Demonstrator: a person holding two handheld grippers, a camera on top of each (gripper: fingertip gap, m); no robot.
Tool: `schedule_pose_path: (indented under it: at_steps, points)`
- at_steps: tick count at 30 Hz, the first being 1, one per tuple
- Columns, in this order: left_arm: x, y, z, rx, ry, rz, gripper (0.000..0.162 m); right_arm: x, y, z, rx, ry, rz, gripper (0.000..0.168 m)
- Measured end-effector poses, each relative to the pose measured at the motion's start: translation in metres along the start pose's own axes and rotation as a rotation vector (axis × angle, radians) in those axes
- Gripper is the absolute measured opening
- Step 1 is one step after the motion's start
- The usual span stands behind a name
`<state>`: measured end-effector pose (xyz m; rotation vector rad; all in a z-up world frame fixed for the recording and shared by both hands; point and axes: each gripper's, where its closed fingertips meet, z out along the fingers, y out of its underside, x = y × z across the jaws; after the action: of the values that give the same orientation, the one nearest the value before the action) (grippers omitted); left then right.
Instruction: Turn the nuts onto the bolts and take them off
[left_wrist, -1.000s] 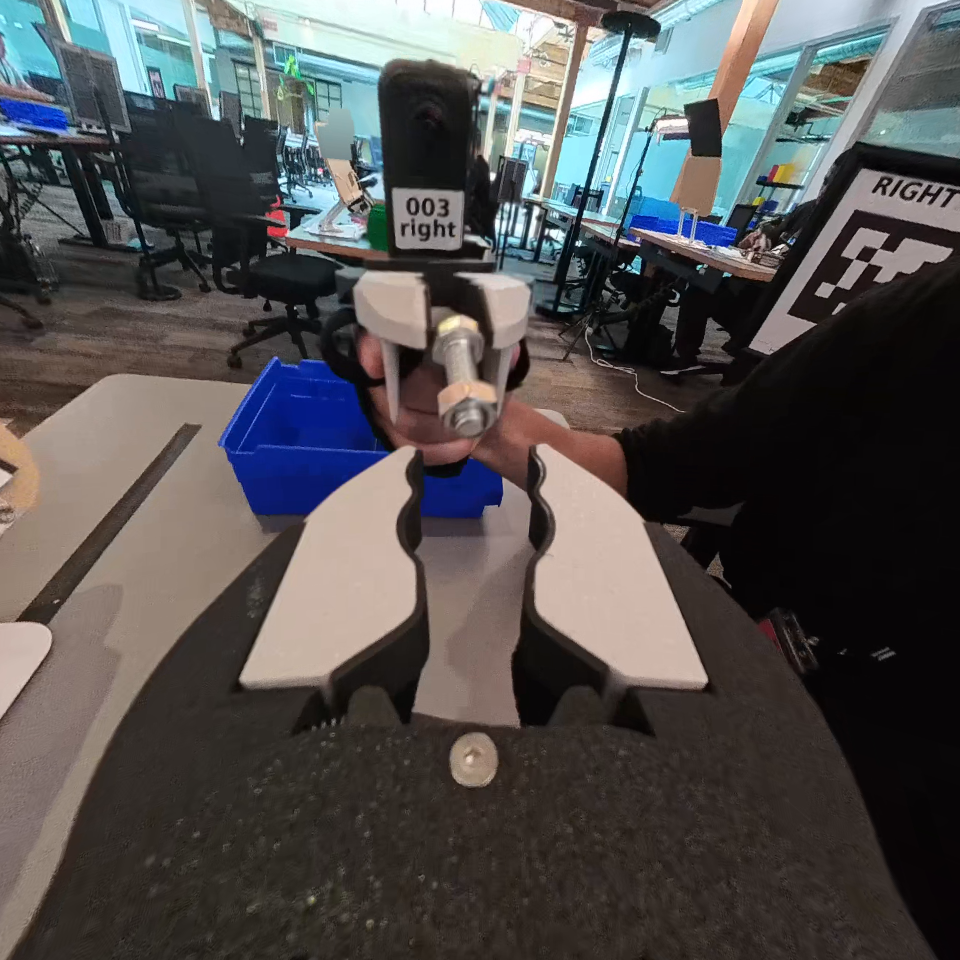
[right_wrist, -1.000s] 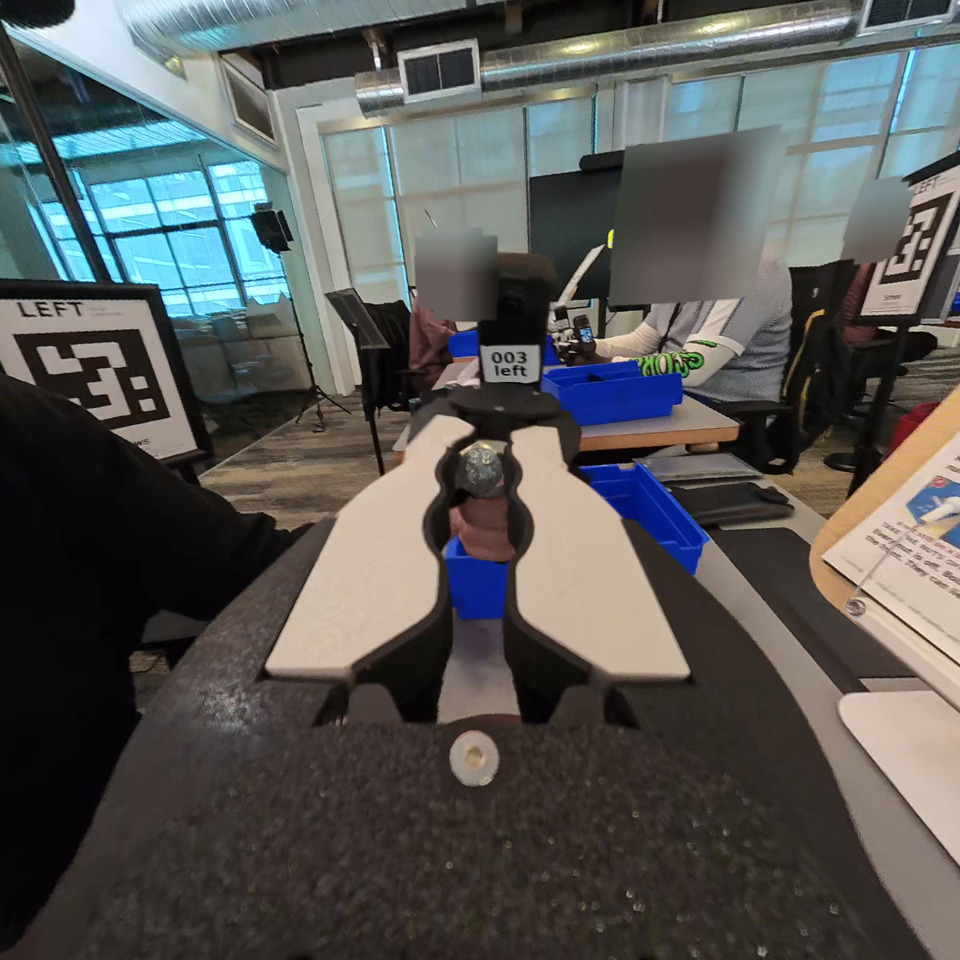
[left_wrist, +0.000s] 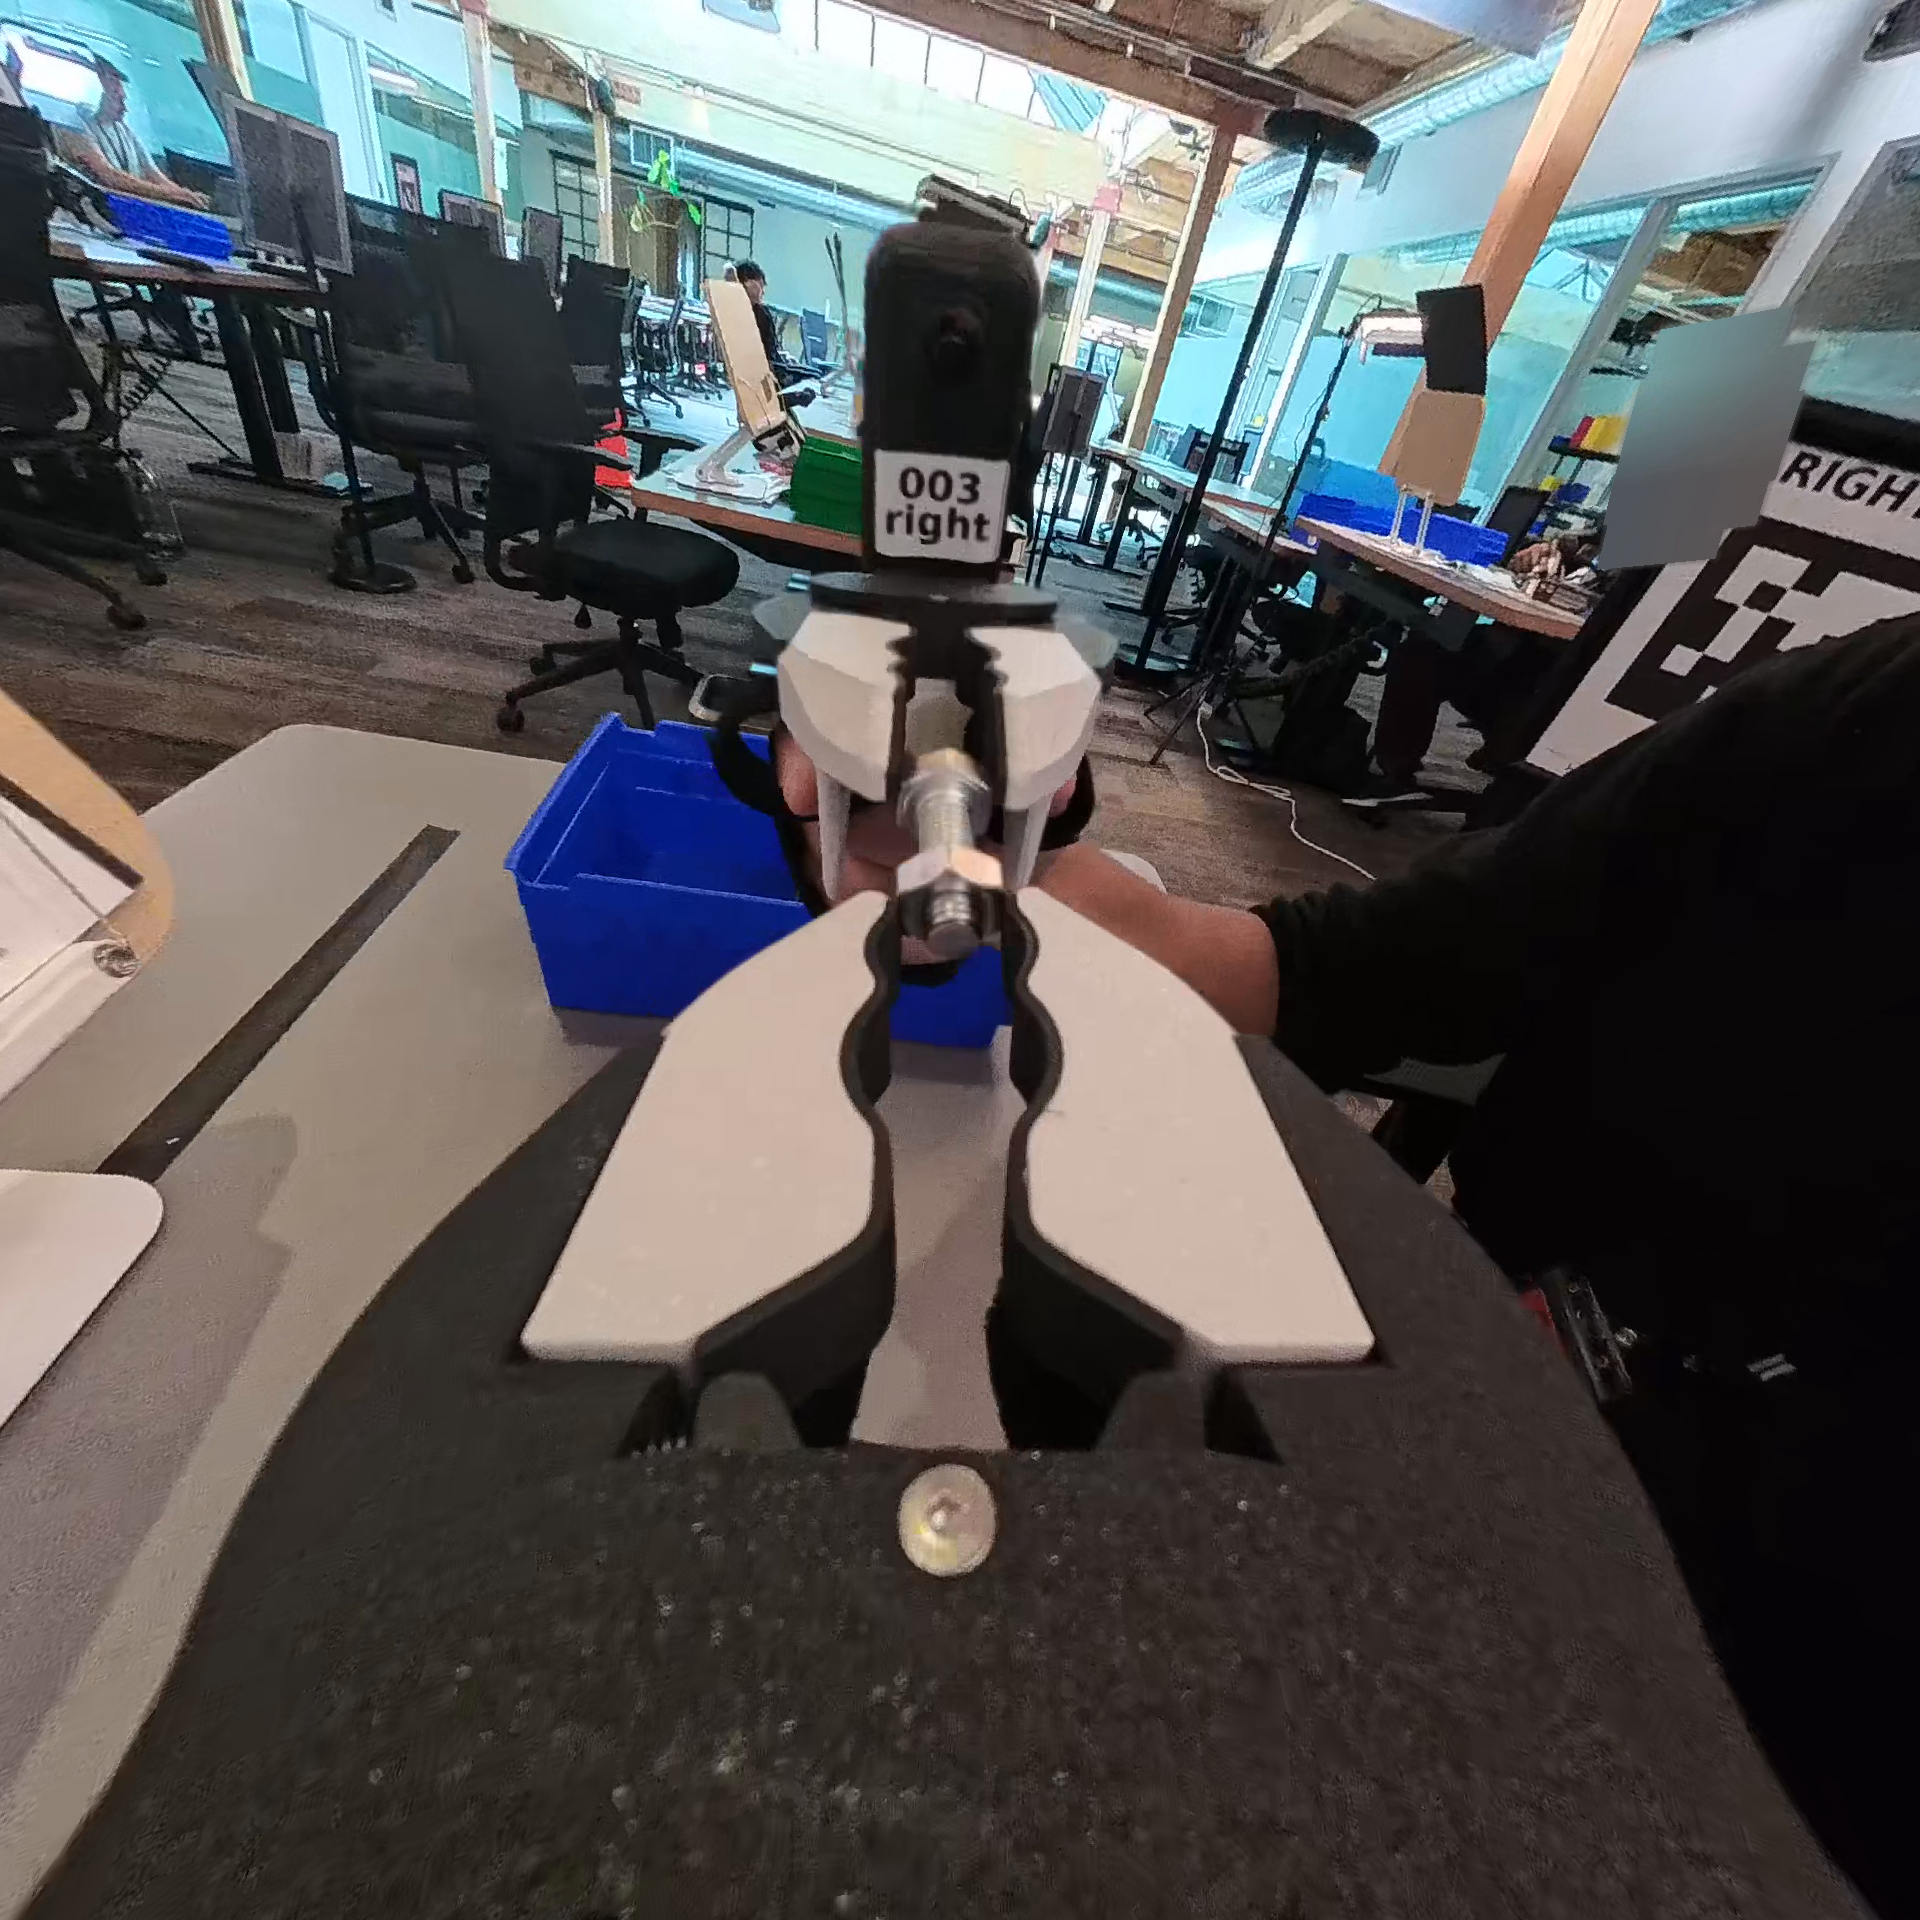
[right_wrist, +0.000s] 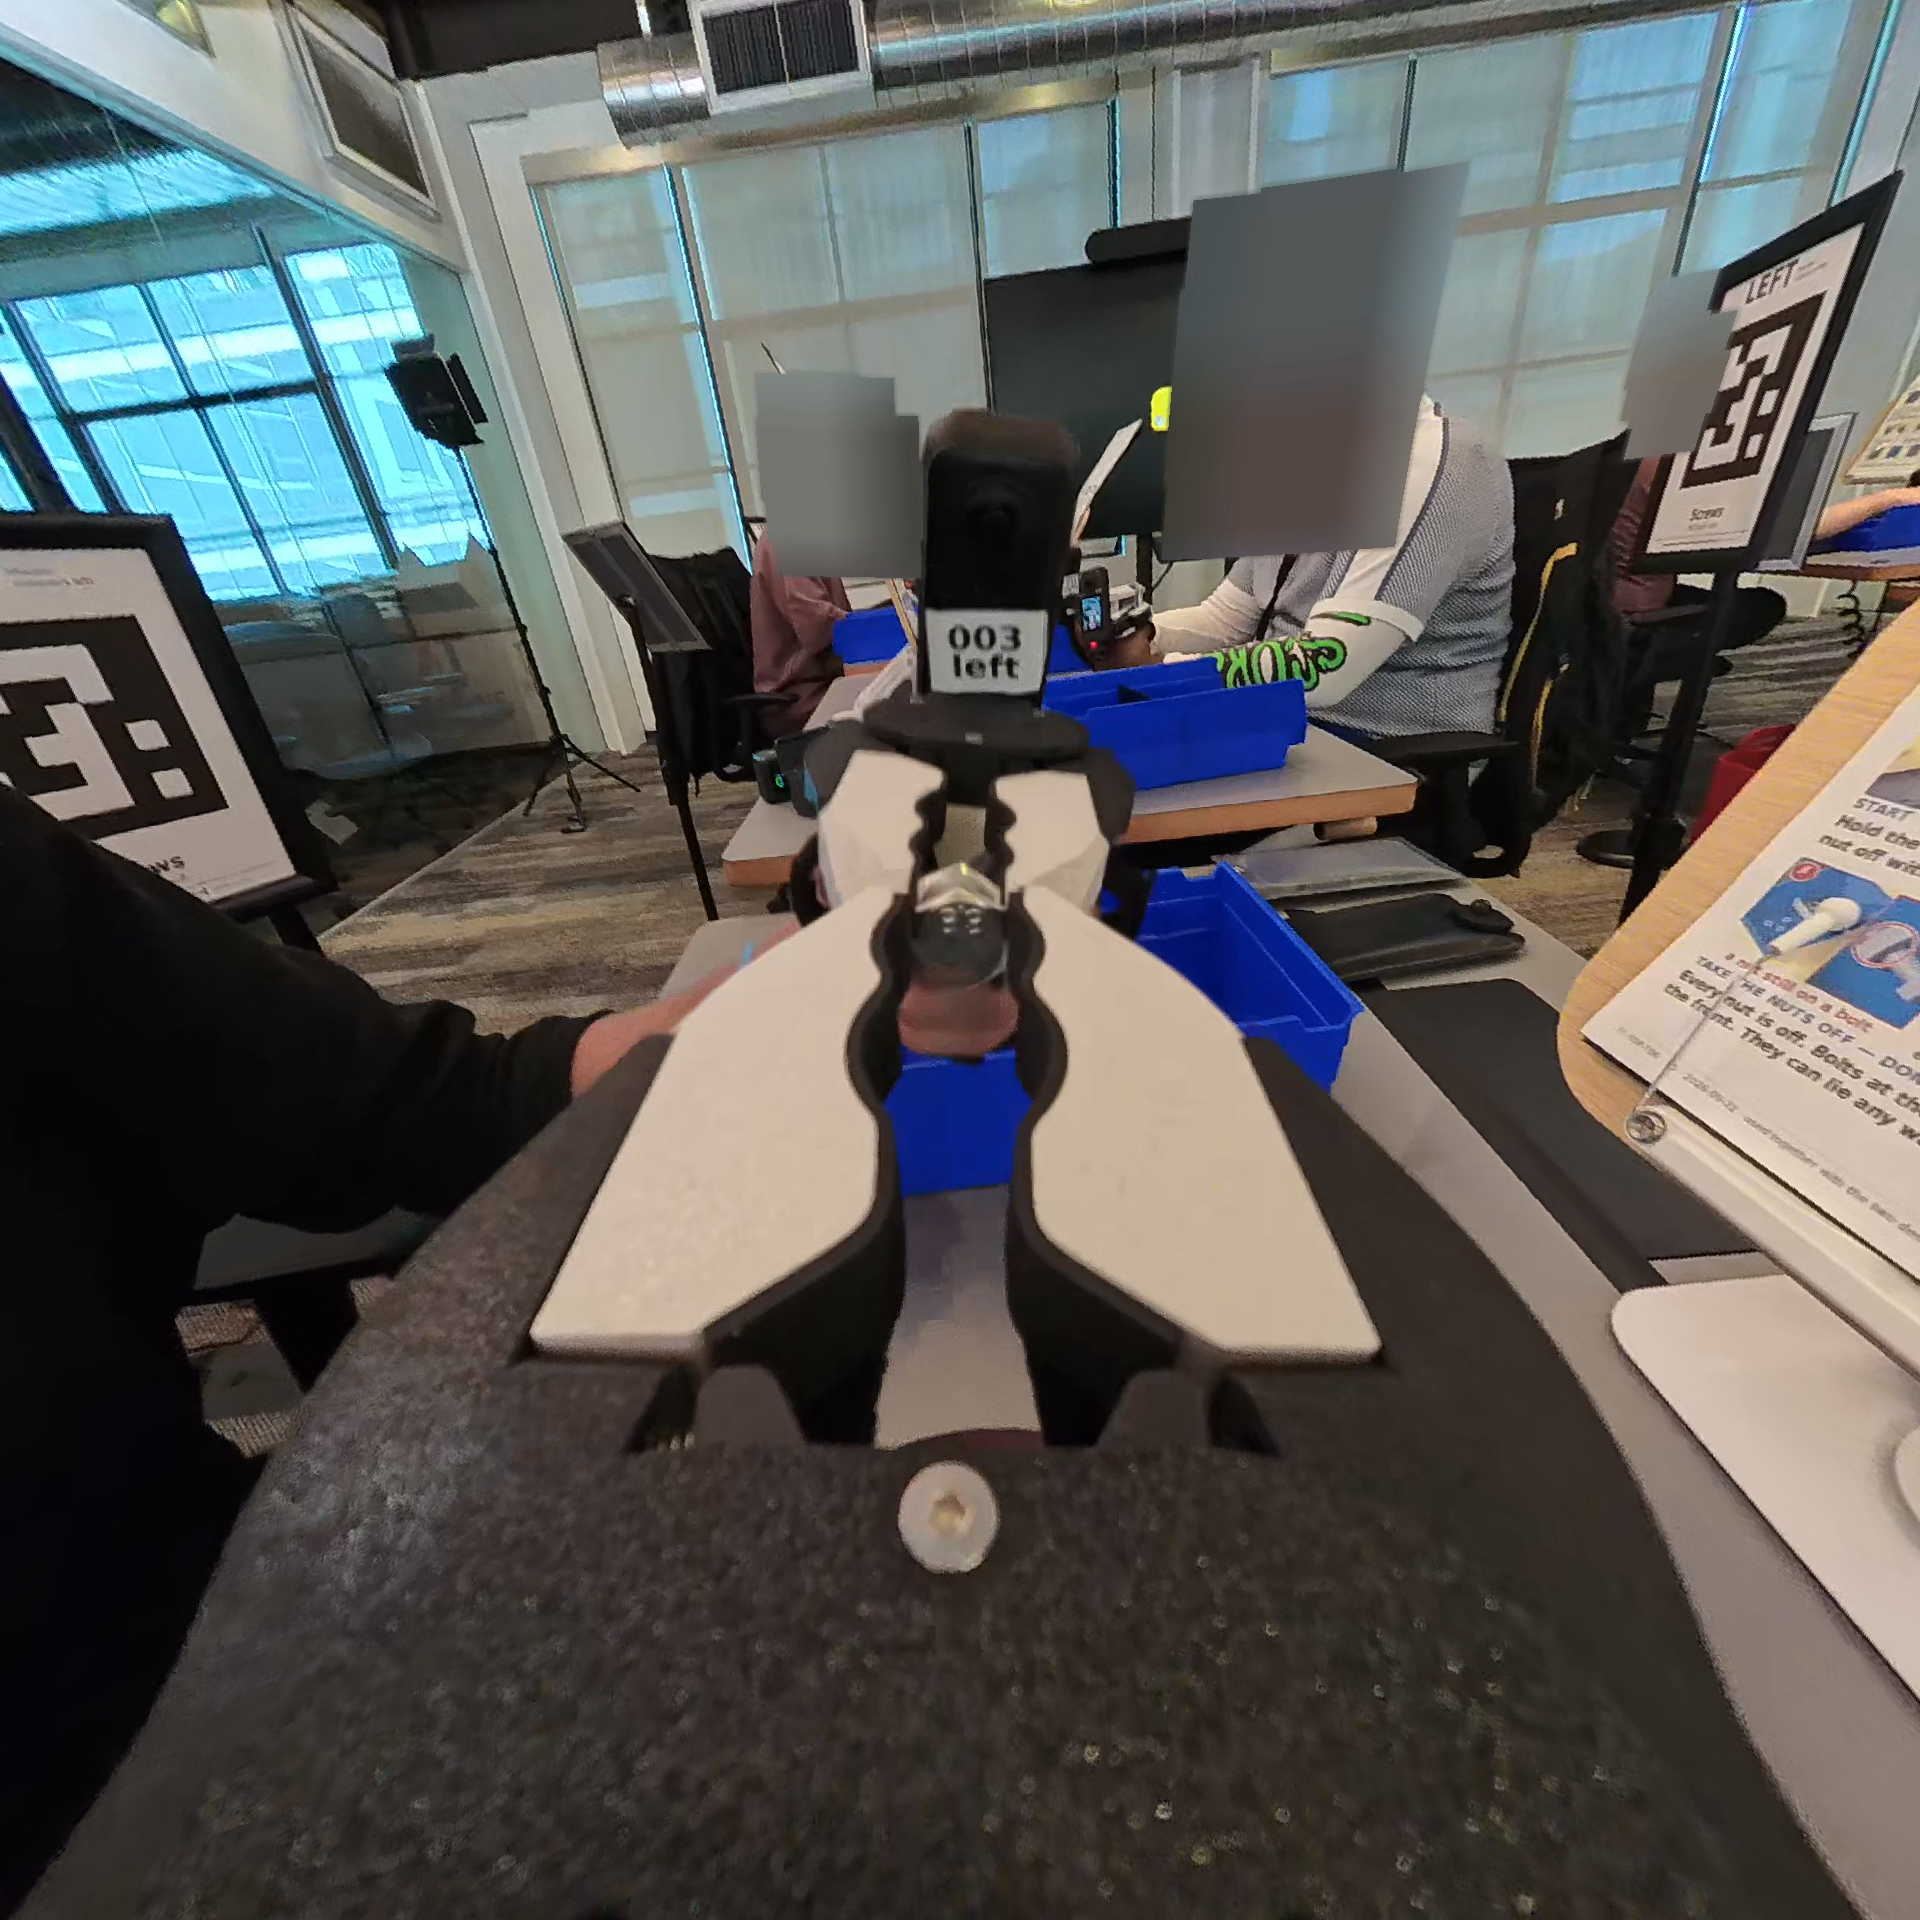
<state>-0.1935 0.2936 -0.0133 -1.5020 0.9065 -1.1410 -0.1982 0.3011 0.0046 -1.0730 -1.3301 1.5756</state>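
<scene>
My right gripper (right_wrist: 956, 940) is shut on the head of a silver bolt (right_wrist: 958, 928) and holds it level above the table. In the left wrist view the right gripper (left_wrist: 940, 795) faces me, with the threaded bolt (left_wrist: 938, 816) pointing at the camera. A silver hex nut (left_wrist: 951, 868) sits on the thread near its free end. My left gripper (left_wrist: 951, 920) has its fingertips closed around the nut and the bolt's end. It also shows in the right wrist view (right_wrist: 956, 868), where the nut (right_wrist: 951, 890) sits between its tips.
A blue bin (left_wrist: 644, 894) stands on the grey table (left_wrist: 312, 831) under both grippers; it also shows in the right wrist view (right_wrist: 1247, 966). An instruction sheet on a wooden board (right_wrist: 1766, 987) and a white pad (right_wrist: 1766, 1403) are at the table's side. A person's black sleeve (left_wrist: 1558, 935) is close by. Only a small space, under 4 cm, lies between the two pairs of fingers.
My left gripper has moved forward onto the bolt's free end and its fingers have narrowed from wide open to closed around the nut. The right gripper still holds the bolt.
</scene>
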Motion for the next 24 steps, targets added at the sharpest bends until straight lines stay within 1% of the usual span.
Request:
schedule_pose_path:
  at_steps: [3, 6, 10, 11, 13, 16, 18, 19, 22, 24]
  points:
    - [-0.003, -0.006, -0.008, 0.019, -0.014, -0.041, 0.017, 0.003, 0.016, 0.005, -0.098, 0.032, -0.051, 0.017]
    - [-0.008, -0.001, -0.009, -0.017, -0.038, -0.066, 0.017, 0.007, 0.029, 0.008, -0.191, 0.096, -0.151, 0.017]
    - [-0.008, -0.005, -0.010, 0.021, -0.008, -0.086, 0.017, 0.005, 0.024, 0.007, -0.159, 0.110, -0.191, 0.017]
    - [-0.009, -0.007, -0.010, 0.038, -0.007, -0.090, 0.017, 0.006, 0.022, 0.006, -0.147, 0.116, -0.197, 0.019]
    - [-0.011, -0.011, -0.010, 0.085, 0.001, -0.099, 0.017, 0.005, 0.019, 0.006, -0.115, 0.119, -0.203, 0.027]
    - [-0.016, -0.019, -0.009, 0.163, 0.008, -0.112, 0.017, 0.010, 0.012, 0.005, -0.037, 0.124, -0.144, 0.034]
    - [-0.017, -0.024, -0.009, 0.218, 0.010, -0.101, 0.017, 0.015, 0.008, 0.005, 0.036, 0.104, -0.048, 0.040]
    - [-0.017, -0.027, -0.009, 0.245, 0.014, -0.095, 0.016, 0.017, 0.006, 0.005, 0.070, 0.088, 0.004, 0.046]
    - [-0.018, -0.032, -0.009, 0.300, 0.020, -0.079, 0.017, 0.021, -0.002, 0.003, 0.178, 0.038, 0.139, 0.043]
    - [-0.017, -0.031, -0.007, 0.303, 0.030, -0.077, 0.017, 0.021, -0.003, 0.002, 0.202, 0.004, 0.184, 0.036]
